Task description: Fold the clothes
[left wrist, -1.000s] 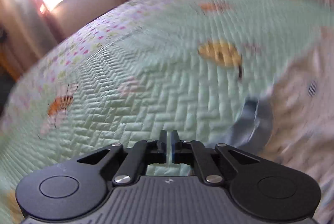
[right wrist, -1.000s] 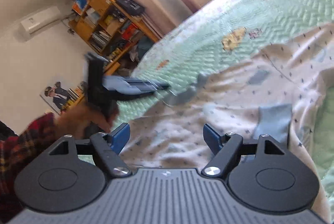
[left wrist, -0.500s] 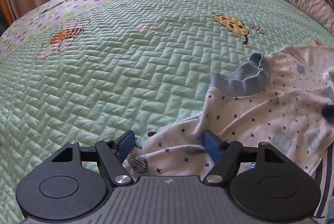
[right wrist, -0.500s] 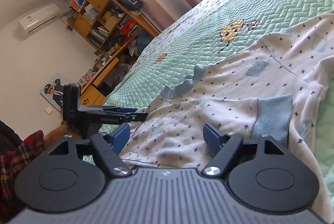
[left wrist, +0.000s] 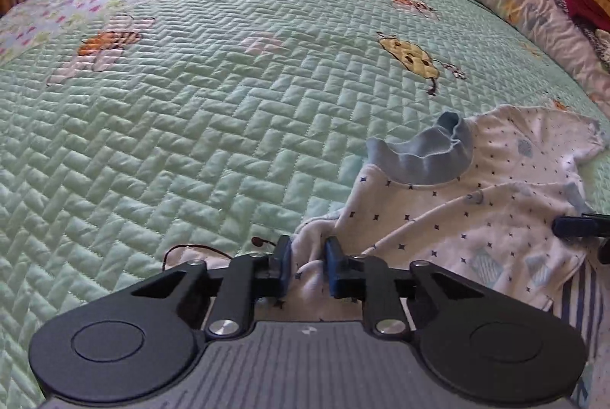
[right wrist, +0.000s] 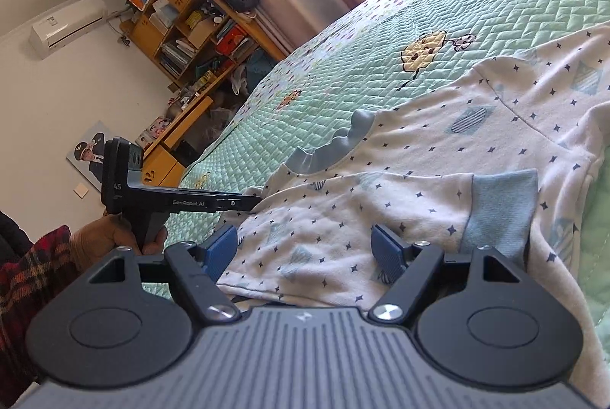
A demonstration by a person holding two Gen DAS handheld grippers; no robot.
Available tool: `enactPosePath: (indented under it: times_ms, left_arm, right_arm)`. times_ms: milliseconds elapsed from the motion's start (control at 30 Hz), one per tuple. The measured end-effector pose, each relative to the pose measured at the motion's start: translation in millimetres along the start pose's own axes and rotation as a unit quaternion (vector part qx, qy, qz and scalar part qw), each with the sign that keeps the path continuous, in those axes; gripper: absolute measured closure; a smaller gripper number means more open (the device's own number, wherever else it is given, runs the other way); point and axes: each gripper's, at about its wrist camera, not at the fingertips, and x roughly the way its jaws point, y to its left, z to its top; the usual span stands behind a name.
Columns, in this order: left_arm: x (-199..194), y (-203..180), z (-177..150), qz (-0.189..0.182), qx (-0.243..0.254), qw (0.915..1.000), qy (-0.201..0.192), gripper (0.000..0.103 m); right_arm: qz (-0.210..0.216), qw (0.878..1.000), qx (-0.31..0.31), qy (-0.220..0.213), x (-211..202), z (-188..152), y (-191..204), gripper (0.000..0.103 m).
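While the right gripper (right wrist: 309, 251) gapes, the left gripper (left wrist: 308, 266) pinches the shirt (left wrist: 476, 214), collar (left wrist: 423, 151) pointing away.

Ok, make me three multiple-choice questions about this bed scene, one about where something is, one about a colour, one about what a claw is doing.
1. Where does the white star-print top lie?
A. on the green quilt
B. on the wooden shelf
C. on the floor

2. What colour is the top's collar?
A. red
B. light blue
C. yellow

3. What is the left claw doing?
A. hanging wide open above bare quilt
B. closing on a bunched fold of the top
C. holding a book

Answers:
1 A: the top is spread on the quilt in both views.
2 B: the ruffled collar is light blue, like the cuff.
3 B: white cloth sits between its narrowed fingers, while the right claw is open over the sleeve.
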Motion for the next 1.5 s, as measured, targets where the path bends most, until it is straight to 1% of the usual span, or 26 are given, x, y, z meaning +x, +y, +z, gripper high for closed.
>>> enactPosePath:
  times_ms: [100,133,267,333,400,500,567,600,633,667,733,767,833,900,933,967,1000,1067,1167,1200,1233,1267,1300,1333,1400,1500]
  left_arm:
    - [0.8,-11.2,3.6,0.059,0.019,0.9981,-0.002,0.091]
    - [1.3,-11.5,5.1,0.071,0.018,0.9973,-0.002,0.092]
    - [3.6,-3.9,11.9,0.095,-0.001,0.9954,-0.005,0.092]
    - [8.3,-9.1,12.0,0.113,0.012,0.9935,-0.003,0.092]
    - [7.6,-6.7,11.7,0.123,-0.004,0.9923,-0.009,0.091]
    - [4.6,-3.5,6.4,0.146,-0.026,0.9888,-0.014,0.07]
    - [1.6,-4.4,2.6,0.159,-0.027,0.9868,-0.018,0.064]
    - [-2.9,-5.2,2.0,0.17,-0.029,0.9847,-0.027,0.05]
    - [-10.9,-5.0,1.2,0.181,-0.036,0.9818,-0.046,0.039]
    - [-21.9,-3.6,-0.2,0.191,-0.047,0.9777,-0.073,0.039]
    - [-46.6,1.6,-4.7,0.215,-0.081,0.9664,-0.115,0.039]
    - [-56.6,0.7,-8.1,0.208,-0.092,0.9659,-0.124,0.039]
    - [-73.6,-5.5,-16.2,0.171,-0.105,0.9713,-0.129,0.038]
    - [-82.9,-26.0,-27.1,0.121,-0.078,0.9826,-0.118,0.037]
    - [-85.4,-38.6,-34.1,0.101,-0.054,0.9872,-0.112,0.033]
    - [-84.9,-46.5,-41.1,0.105,-0.036,0.9883,-0.105,0.029]
    - [-83.1,-51.1,-47.5,0.121,-0.023,0.9875,-0.099,0.02]
    - [-79.5,-60.4,-60.3,0.153,0.002,0.9845,-0.086,0.024]
    - [-74.1,-74.2,-79.5,0.201,0.04,0.9766,-0.067,0.026]
    - [-80.0,-78.1,-84.1,0.211,0.04,0.9736,-0.076,0.027]
    - [-90.7,-81.4,-87.5,0.219,0.033,0.9705,-0.096,0.026]
    - [-97.8,-87.3,-91.3,0.222,0.036,0.9687,-0.105,0.025]
    - [-99.3,-94.9,-95.9,0.219,0.049,0.9696,-0.098,0.022]
    - [-98.9,-102.7,-100.9,0.213,0.064,0.9712,-0.086,0.019]
    - [-88.2,-115.7,-108.7,0.205,0.082,0.9736,-0.059,0.018]
    - [-66.8,-118.0,-115.0,0.221,0.07,0.9722,-0.035,0.016]
  right_arm:
    - [-0.001,1.0,0.0,-0.001,0.4,0.4,-0.2,0.025]
    - [-0.002,1.0,0.0,-0.002,0.6,0.5,-0.2,0.025]
    - [-0.007,1.0,-0.01,0.001,2.5,-1.0,1.5,0.025]
    - [-0.009,1.0,-0.014,0.003,4.3,-1.6,0.8,0.025]
    - [-0.009,1.0,-0.017,0.004,6.0,-2.2,-0.8,0.025]
    - [-0.007,1.0,-0.022,0.006,6.7,-2.3,-1.5,0.025]
    - [-0.007,1.0,-0.024,0.006,7.2,-2.6,-1.7,0.025]
    - [-0.007,1.0,-0.026,0.007,7.7,-2.6,-1.7,0.025]
    - [-0.006,1.0,-0.026,0.007,7.9,-2.5,-2.1,0.025]
    - [-0.005,1.0,-0.026,0.007,8.1,-2.3,-2.7,0.025]
    - [-0.001,1.0,-0.021,0.007,7.5,-1.5,-4.3,0.025]
    - [0.002,1.0,-0.018,0.007,7.2,-1.1,-5.2,0.025]
    - [0.003,1.0,-0.015,0.007,7.1,-0.7,-5.8,0.025]
    - [0.002,1.0,-0.016,0.008,7.2,-0.8,-4.8,0.025]
    - [0.002,1.0,-0.017,0.009,7.1,-0.9,-4.3,0.024]
    - [0.002,1.0,-0.017,0.009,6.8,-1.0,-4.0,0.024]
    - [0.003,1.0,-0.016,0.009,6.6,-1.0,-4.1,0.024]
    - [0.003,1.0,-0.016,0.009,6.7,-0.8,-4.4,0.024]
    - [0.003,1.0,-0.017,0.009,6.9,-0.8,-4.4,0.024]
    - [0.003,1.0,-0.017,0.009,6.7,-0.9,-4.4,0.024]
    - [0.004,1.0,-0.017,0.008,6.6,-0.9,-4.3,0.024]
    - [0.004,1.0,-0.016,0.008,6.5,-0.8,-4.4,0.024]
    - [0.004,1.0,-0.015,0.009,6.0,-0.4,-4.0,0.024]
    - [0.004,1.0,-0.014,0.01,5.5,0.0,-3.5,0.024]
    - [0.01,1.0,-0.013,0.01,3.1,1.3,-1.2,0.023]
    - [0.024,1.0,-0.013,0.007,-0.5,2.5,4.3,0.022]
